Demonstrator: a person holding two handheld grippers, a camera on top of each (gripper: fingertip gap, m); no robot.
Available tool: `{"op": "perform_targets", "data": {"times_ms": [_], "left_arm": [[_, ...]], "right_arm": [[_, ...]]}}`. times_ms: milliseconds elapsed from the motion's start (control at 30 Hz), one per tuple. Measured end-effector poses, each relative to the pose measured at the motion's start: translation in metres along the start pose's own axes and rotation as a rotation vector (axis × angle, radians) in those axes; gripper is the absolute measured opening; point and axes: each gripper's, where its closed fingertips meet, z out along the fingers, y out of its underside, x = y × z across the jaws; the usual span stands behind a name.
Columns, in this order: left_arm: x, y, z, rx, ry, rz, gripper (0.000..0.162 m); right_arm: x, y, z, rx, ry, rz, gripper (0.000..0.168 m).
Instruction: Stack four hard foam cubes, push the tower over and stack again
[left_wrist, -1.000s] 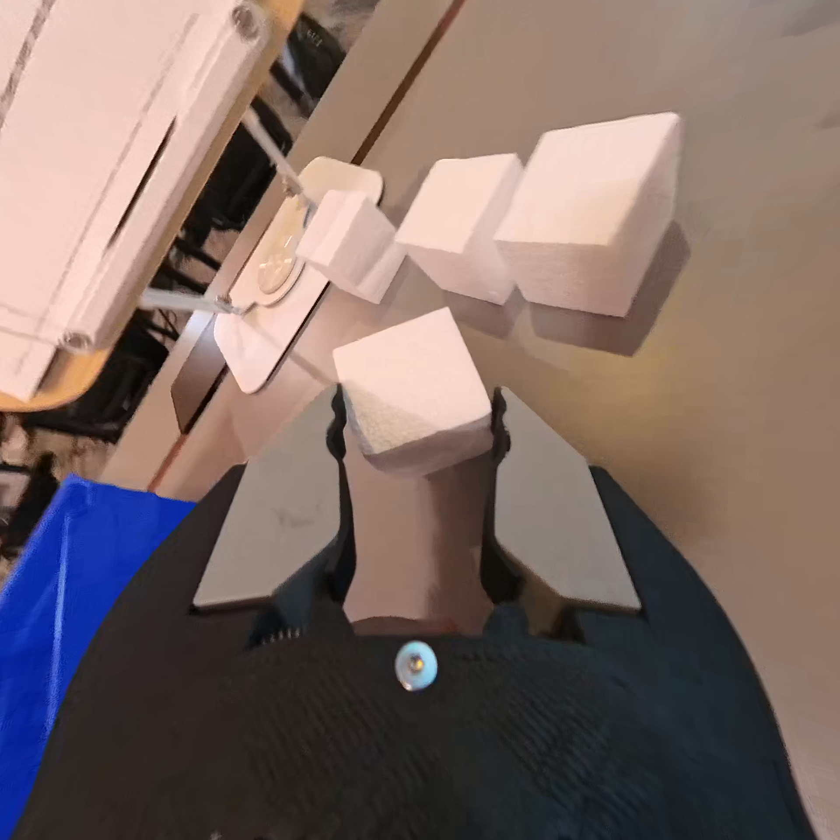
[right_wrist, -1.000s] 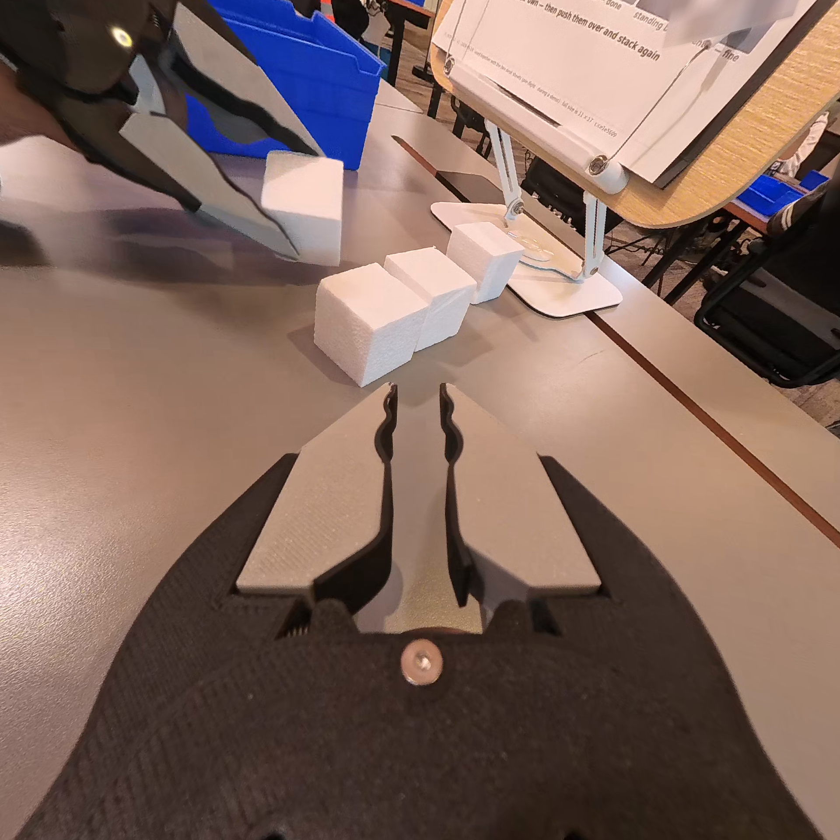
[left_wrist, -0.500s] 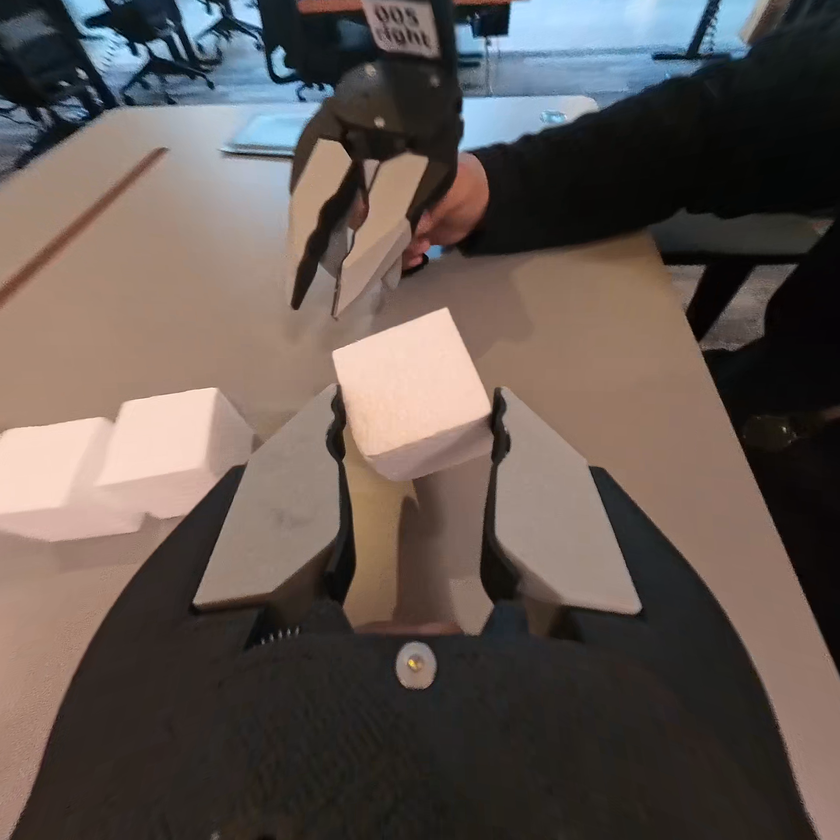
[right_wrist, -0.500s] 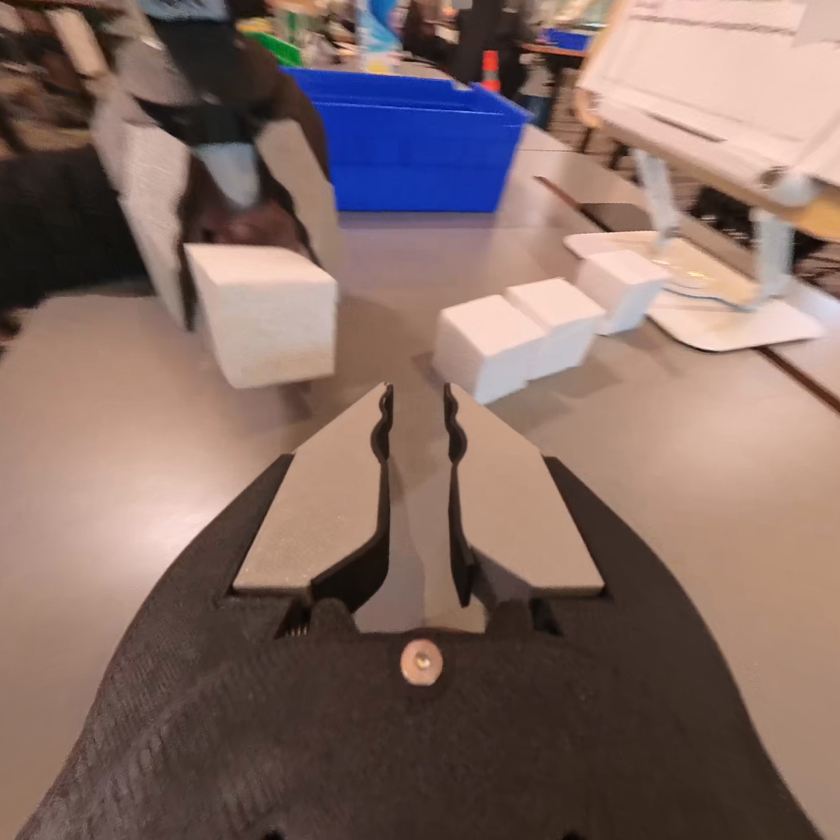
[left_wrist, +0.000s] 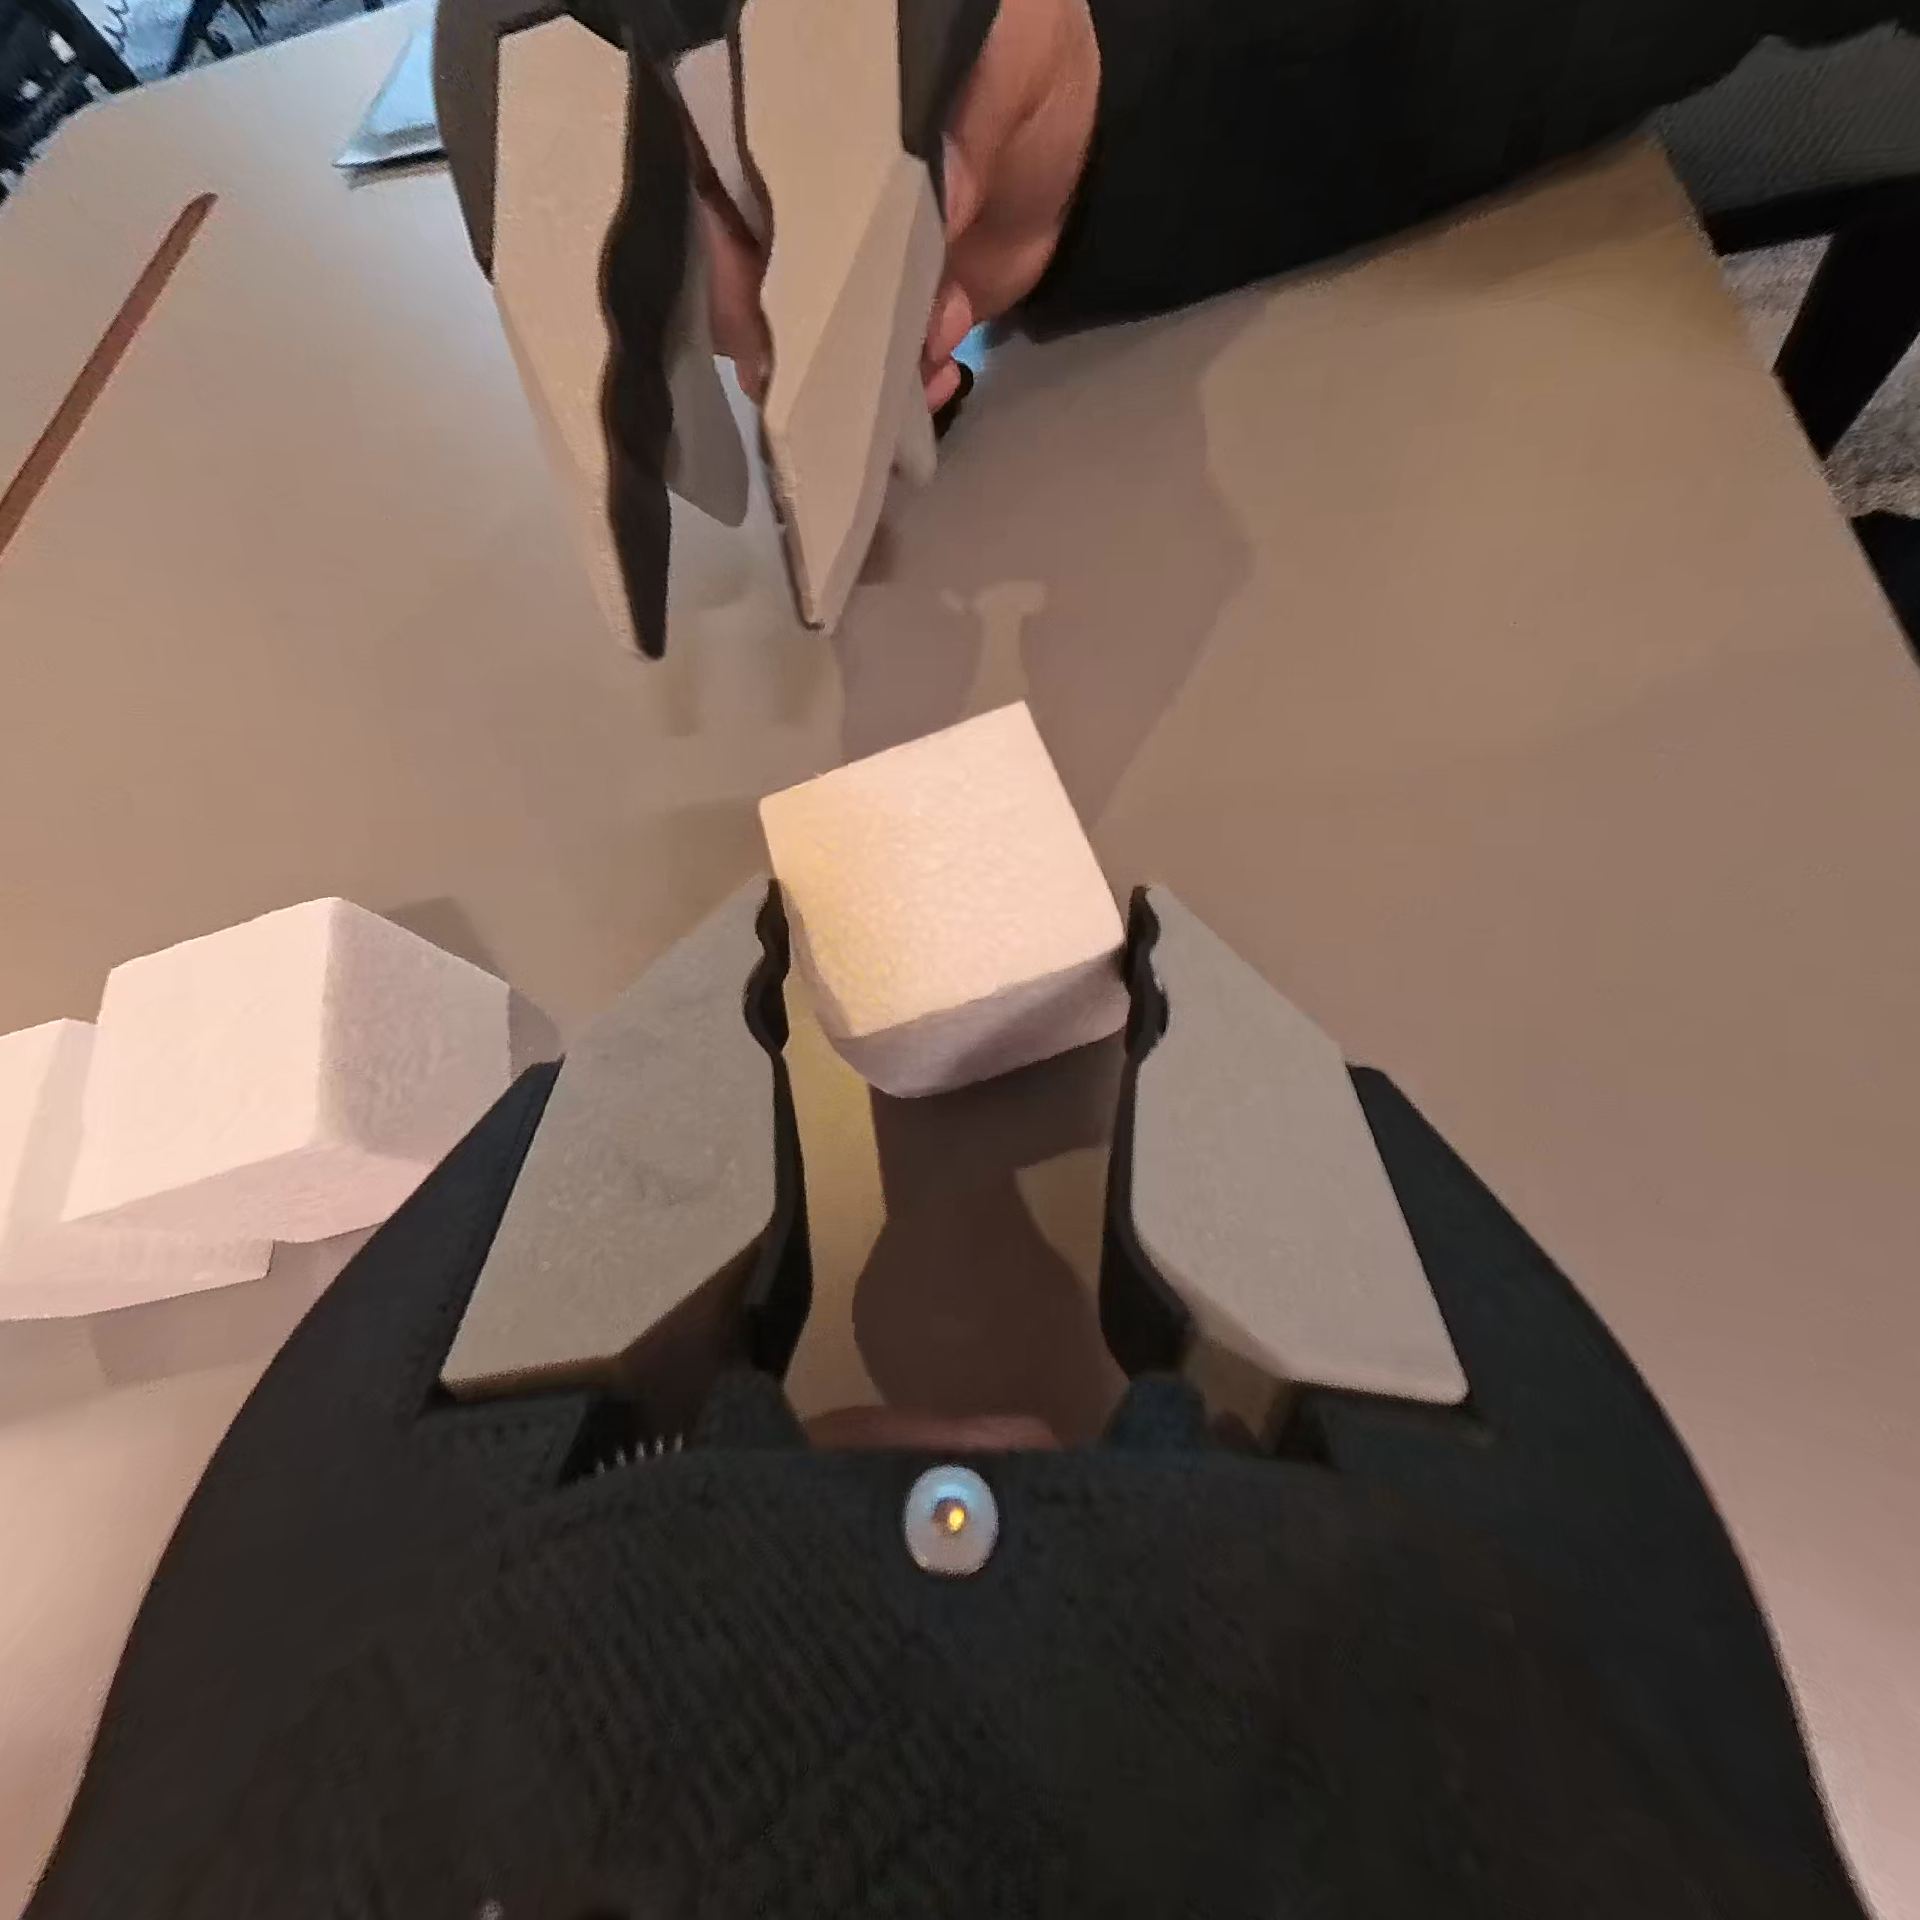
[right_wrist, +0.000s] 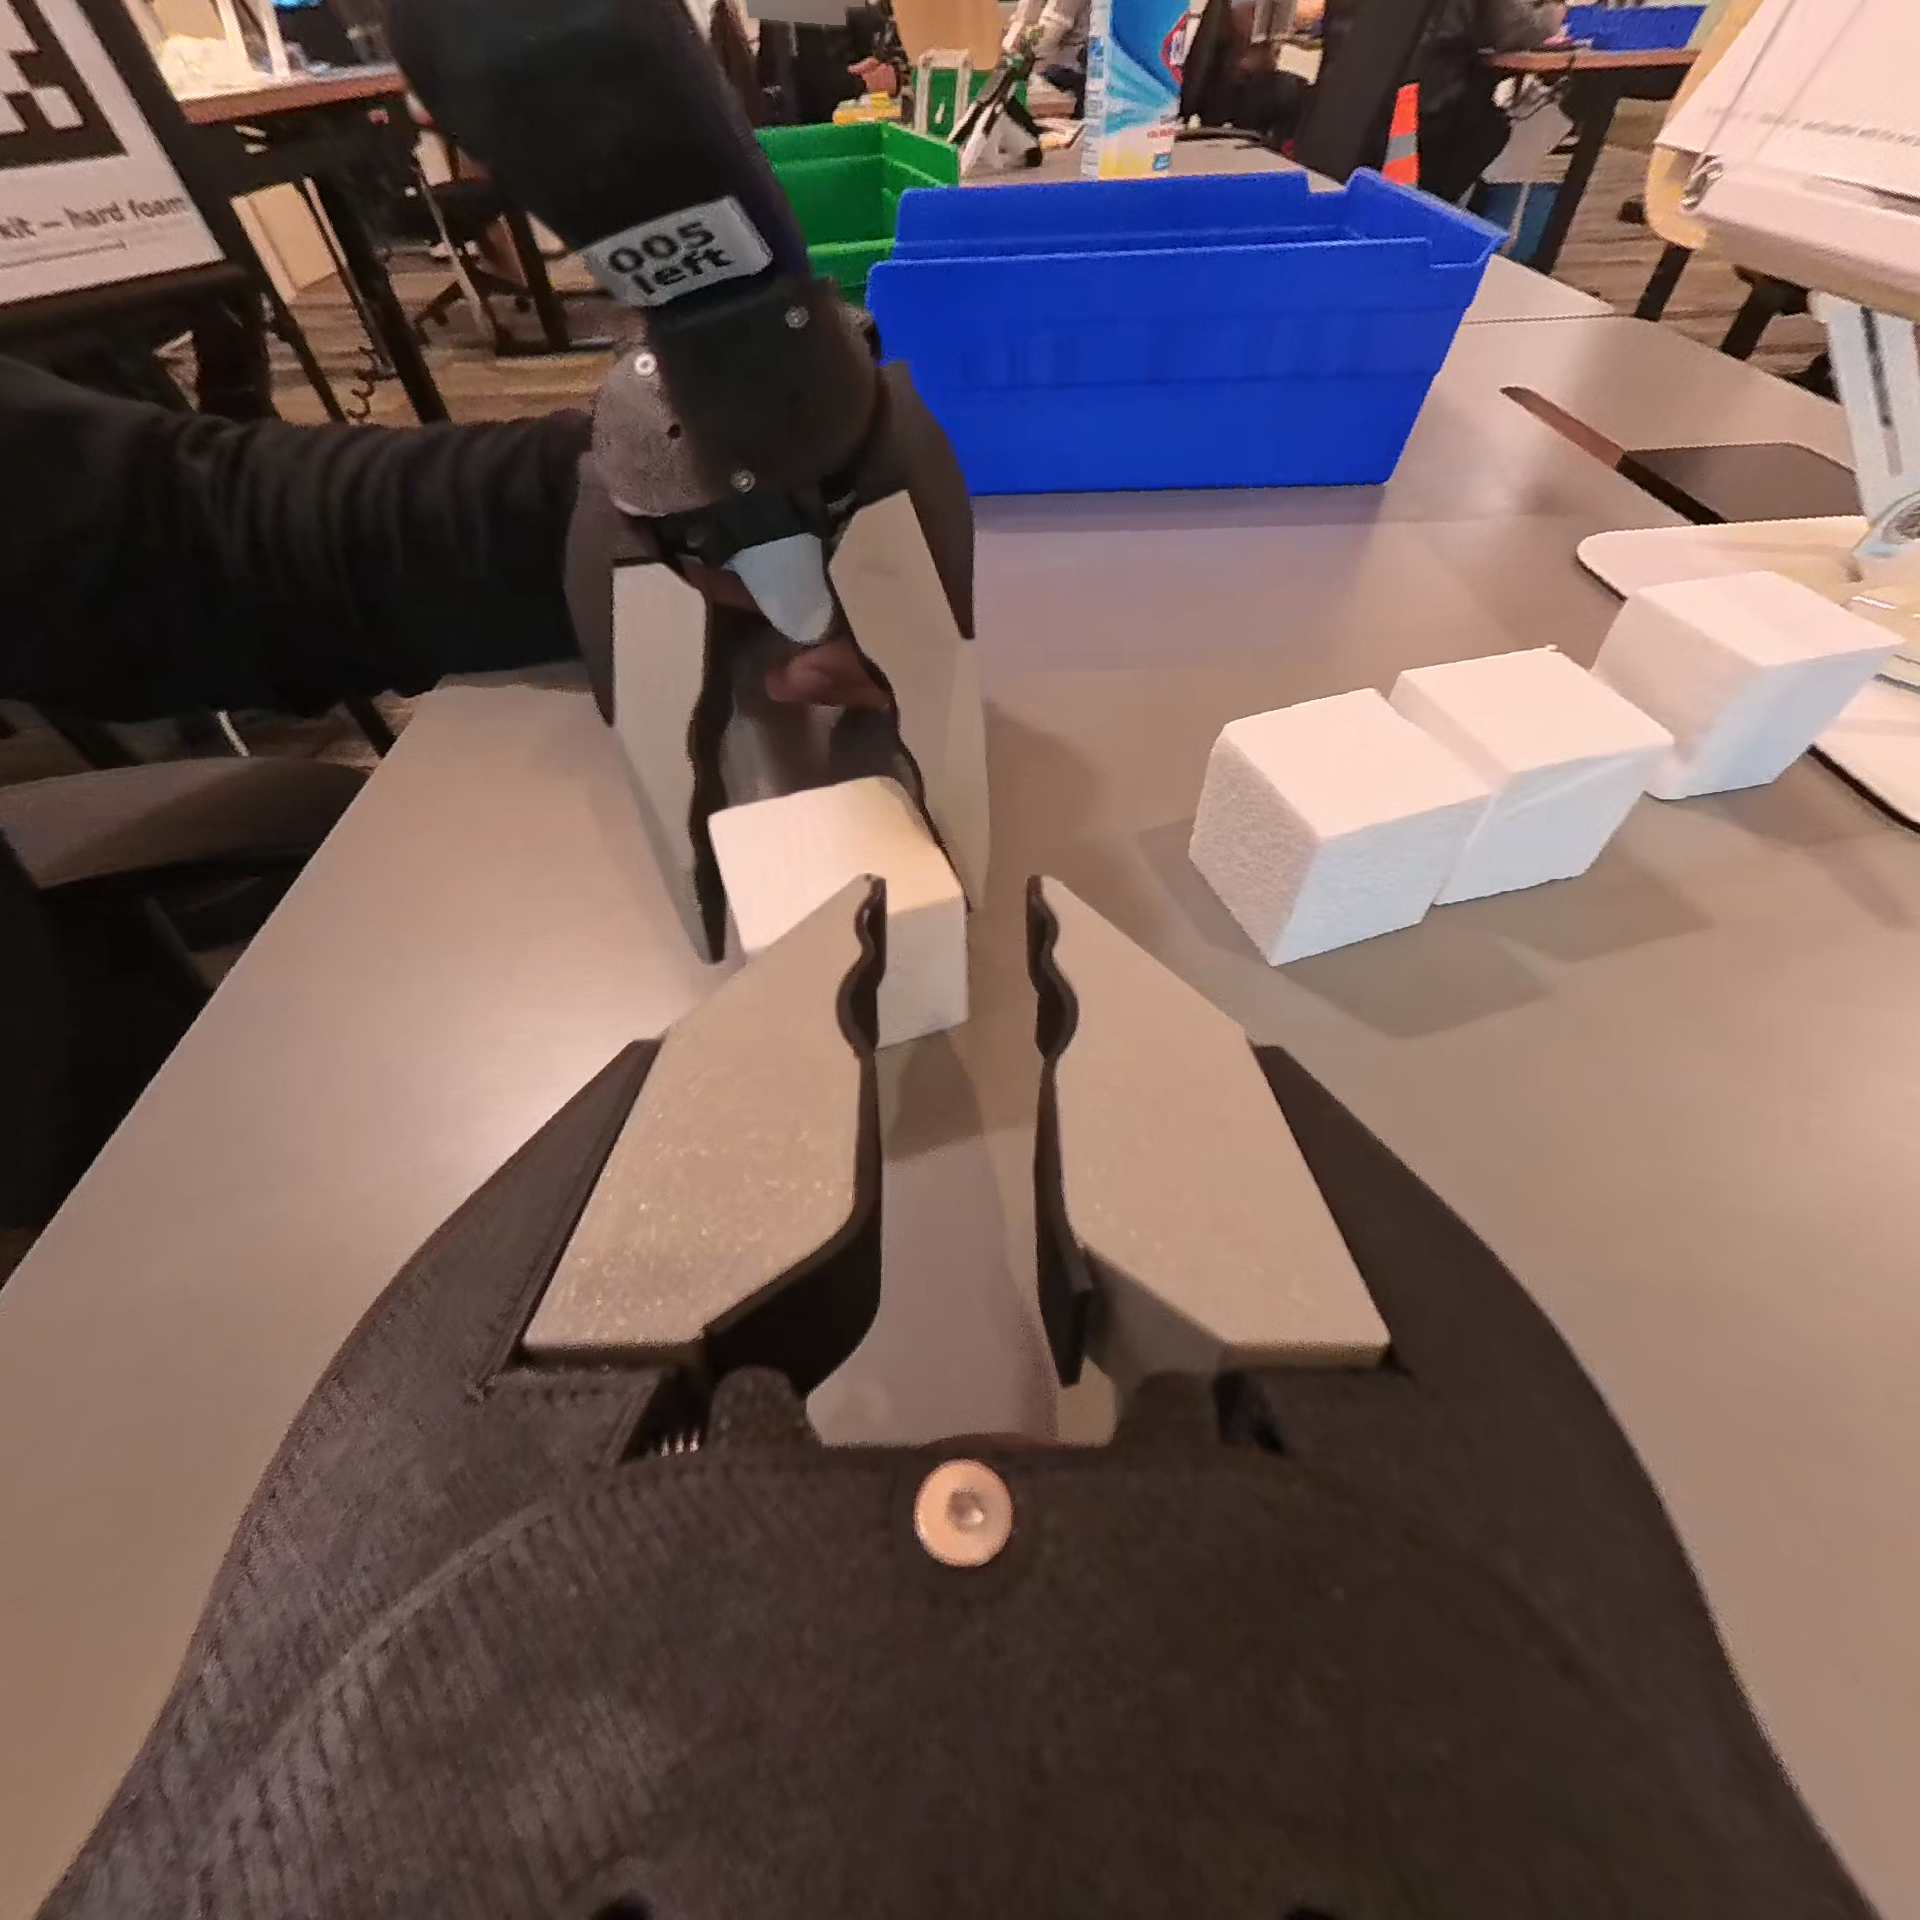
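My left gripper (left_wrist: 951, 971) pinched a light, stiff foam cube (left_wrist: 935, 899) by opposite flat faces, well apart from the blue bin (right_wrist: 1174, 332); my right gripper (right_wrist: 951, 935) hung empty, slightly parted.

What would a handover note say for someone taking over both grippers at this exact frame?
Left gripper: shut on one foam cube, at or just above the table; contact underneath is unclear.
Right gripper: open with a narrow gap, empty, facing the left gripper close to the held cube.
Other three cubes: lying in a touching row on the table; the far one is partly on a white stand base.
Done: first cube picked and brought to a clear spot.
Left: release it as the base, stack the three row cubes on it, push the tower over, stack again.
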Motion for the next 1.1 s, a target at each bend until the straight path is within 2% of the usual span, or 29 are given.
{"op": "perform_targets", "data": {"times_ms": [300,400,467,533,667,733,800,933,1100], "left_arm": [[-0.017,0.003,-0.001,-0.023,-0.116,0.004,0.065],[-0.025,0.001,-0.004,-0.012,-0.160,-0.019,0.081],[-0.028,0.000,-0.010,-0.008,-0.172,-0.031,0.081],[-0.028,0.001,-0.018,-0.010,-0.167,-0.028,0.075],[-0.017,-0.004,-0.042,0.022,-0.103,0.001,0.030],[-0.013,-0.007,-0.051,0.040,-0.080,0.006,0.013],[-0.012,-0.007,-0.053,0.046,-0.069,-0.003,0.012],[-0.003,0.005,-0.045,-0.018,-0.024,0.012,0.022],[-0.007,0.009,-0.052,-0.022,-0.031,0.001,0.018]], "right_arm": [[-0.022,0.019,0.009,-0.133,-0.085,-0.063,0.022],[-0.026,0.023,0.012,-0.161,-0.097,-0.078,0.022],[-0.028,0.025,0.013,-0.175,-0.102,-0.086,0.022],[-0.029,0.026,0.014,-0.185,-0.108,-0.090,0.022],[-0.030,0.028,0.014,-0.197,-0.108,-0.098,0.022],[-0.031,0.028,0.015,-0.200,-0.109,-0.100,0.021],[-0.030,0.029,0.015,-0.202,-0.107,-0.100,0.022],[-0.030,0.029,0.015,-0.202,-0.104,-0.097,0.022],[-0.030,0.027,0.014,-0.193,-0.107,-0.098,0.024]]}}
